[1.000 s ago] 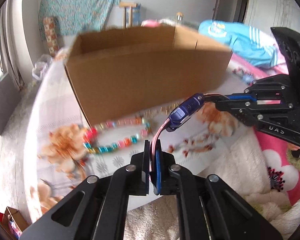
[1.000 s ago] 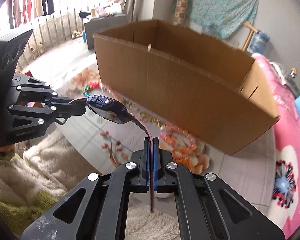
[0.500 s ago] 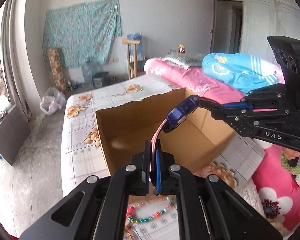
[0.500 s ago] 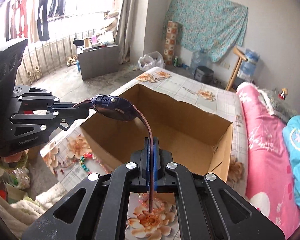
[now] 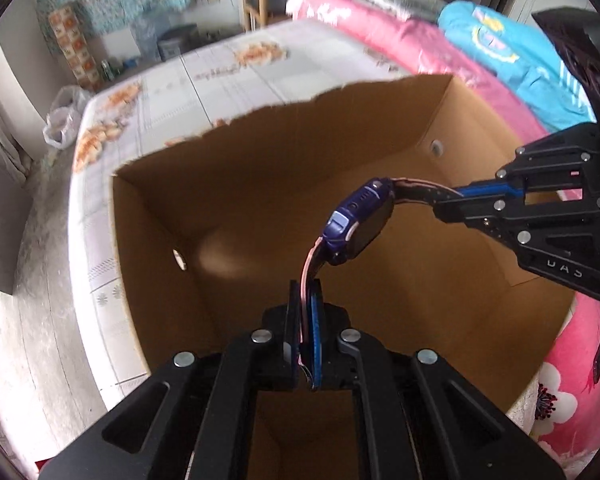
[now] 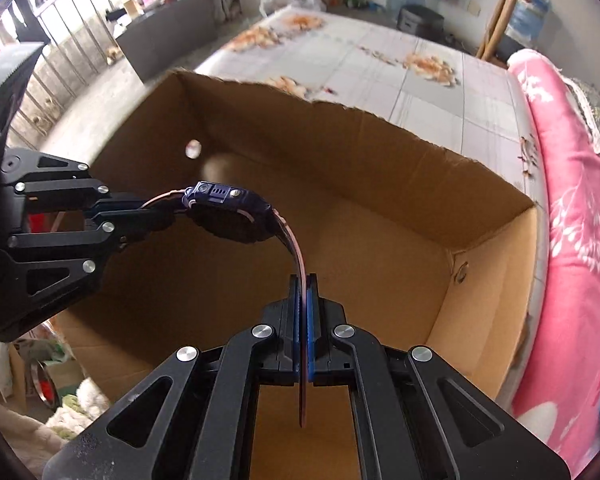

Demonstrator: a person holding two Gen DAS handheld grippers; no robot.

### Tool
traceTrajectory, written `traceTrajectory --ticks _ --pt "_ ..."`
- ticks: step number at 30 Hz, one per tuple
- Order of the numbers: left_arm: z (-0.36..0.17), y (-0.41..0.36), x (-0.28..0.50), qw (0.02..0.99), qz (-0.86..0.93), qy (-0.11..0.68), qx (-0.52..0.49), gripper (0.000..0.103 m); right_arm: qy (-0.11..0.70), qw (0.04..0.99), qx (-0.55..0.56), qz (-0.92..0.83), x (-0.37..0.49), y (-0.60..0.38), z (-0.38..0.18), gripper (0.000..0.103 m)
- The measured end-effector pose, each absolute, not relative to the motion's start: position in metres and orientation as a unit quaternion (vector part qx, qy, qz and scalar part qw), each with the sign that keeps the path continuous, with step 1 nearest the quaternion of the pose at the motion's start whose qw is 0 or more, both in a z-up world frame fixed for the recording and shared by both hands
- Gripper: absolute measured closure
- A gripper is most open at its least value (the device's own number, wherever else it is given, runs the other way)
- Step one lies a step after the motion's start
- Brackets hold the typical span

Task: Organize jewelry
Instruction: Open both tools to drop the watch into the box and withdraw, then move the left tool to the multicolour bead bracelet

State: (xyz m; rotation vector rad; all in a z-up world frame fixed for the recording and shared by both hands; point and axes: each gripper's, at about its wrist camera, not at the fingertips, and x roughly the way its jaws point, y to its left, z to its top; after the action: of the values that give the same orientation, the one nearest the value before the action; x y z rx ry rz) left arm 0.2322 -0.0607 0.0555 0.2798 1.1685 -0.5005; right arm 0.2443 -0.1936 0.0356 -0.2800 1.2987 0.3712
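Purple-cased watch (image 5: pixel 360 220) hangs over the open cardboard box (image 5: pixel 148 208), one strap end clamped in the left gripper (image 5: pixel 305 300), the other in the right gripper (image 6: pixel 305 300). Step in hand, as judged: depositing it; next, both grips must release above the box floor.

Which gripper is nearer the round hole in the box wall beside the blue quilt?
Right. The right gripper holds the watch strap just below that hole; the left gripper sits further back, mid-box.

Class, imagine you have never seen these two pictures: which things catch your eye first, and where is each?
A dark blue watch with pink straps hangs mid-air, one strap pinched in the left gripper, the other in the right gripper. Beneath it gapes a big open cardboard box on a floral sheet; a pink quilt lies alongside.
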Motion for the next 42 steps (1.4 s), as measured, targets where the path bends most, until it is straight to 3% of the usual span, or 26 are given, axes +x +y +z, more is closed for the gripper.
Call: traceTrajectory --ticks 5,7,8,12,21,30,35,42 --pt "0.034 -0.071 0.26 0.766 -0.212 0.59 0.14 0.093 0.626 0.751 -0.132 0.16 0.269 -0.197 0.011 0.097" --pt "0.031 -0.071 0.266 0.767 -0.199 0.594 0.14 0.073 0.628 0.754 -0.127 0.147 0.279 -0.202 0.007 0.094" --pt "0.031 -0.07 0.268 0.768 -0.2 0.594 0.135 0.067 0.622 0.76 -0.131 0.136 0.281 -0.205 0.007 0.084" --pt "0.04 -0.071 0.267 0.779 -0.206 0.58 0.12 0.055 0.606 0.776 -0.123 0.127 0.282 -0.215 0.014 0.08" --pt "0.097 -0.046 0.237 0.837 -0.224 0.494 0.071 0.037 0.546 0.822 -0.102 0.127 0.255 -0.237 0.059 0.068" --pt "0.163 0.012 0.128 0.891 -0.259 0.372 0.032 0.013 0.427 0.882 -0.037 0.194 0.154 -0.25 0.153 0.036" --pt "0.145 0.043 0.072 0.899 -0.25 0.359 0.009 0.006 0.399 0.896 -0.042 0.191 0.086 -0.249 0.158 0.016" --pt "0.052 0.04 0.033 0.874 -0.193 0.446 0.02 0.006 0.491 0.866 -0.026 0.094 0.047 -0.249 0.068 0.013"
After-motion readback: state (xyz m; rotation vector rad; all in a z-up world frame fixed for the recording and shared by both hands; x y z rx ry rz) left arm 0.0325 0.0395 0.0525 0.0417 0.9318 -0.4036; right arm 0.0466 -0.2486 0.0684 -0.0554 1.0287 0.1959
